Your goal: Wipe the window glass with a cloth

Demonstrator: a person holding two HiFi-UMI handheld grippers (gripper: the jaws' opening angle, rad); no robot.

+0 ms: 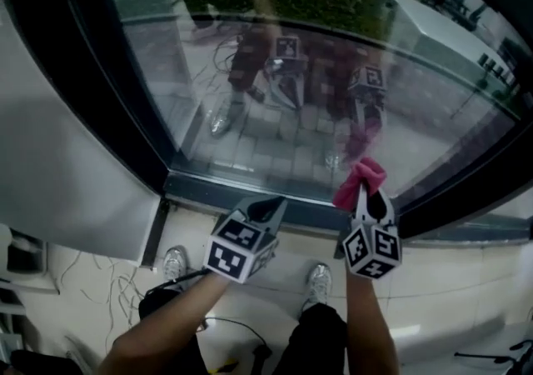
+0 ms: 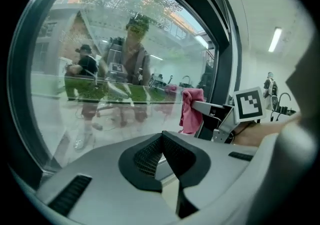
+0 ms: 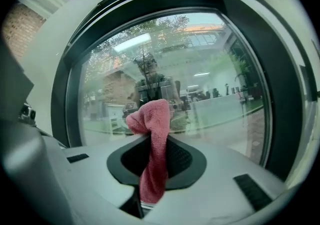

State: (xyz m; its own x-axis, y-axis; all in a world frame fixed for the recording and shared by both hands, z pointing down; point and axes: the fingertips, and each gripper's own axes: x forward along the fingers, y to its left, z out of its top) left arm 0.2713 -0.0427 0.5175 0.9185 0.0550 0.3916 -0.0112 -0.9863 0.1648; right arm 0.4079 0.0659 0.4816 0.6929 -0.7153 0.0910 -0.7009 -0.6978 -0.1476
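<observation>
Pink cloth [image 3: 154, 141] clamped in right gripper [image 3: 155, 161], bunched end near window glass [image 1: 400, 127], dark frame [image 1: 133, 90] around, left gripper [image 2: 161, 139] closed, empty

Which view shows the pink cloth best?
Right gripper view: the cloth sits dead centre, pinched between the jaws of the right gripper, its top bunched above them. Head view shows only that bunched top, near the lower window frame. Left gripper view shows it small, side-on.

Window glass [image 1: 400, 123] wide open ahead; dark frame [image 1: 125, 90] blocks left side, bottom edge; white wall panel [image 1: 58, 157] beyond.
</observation>
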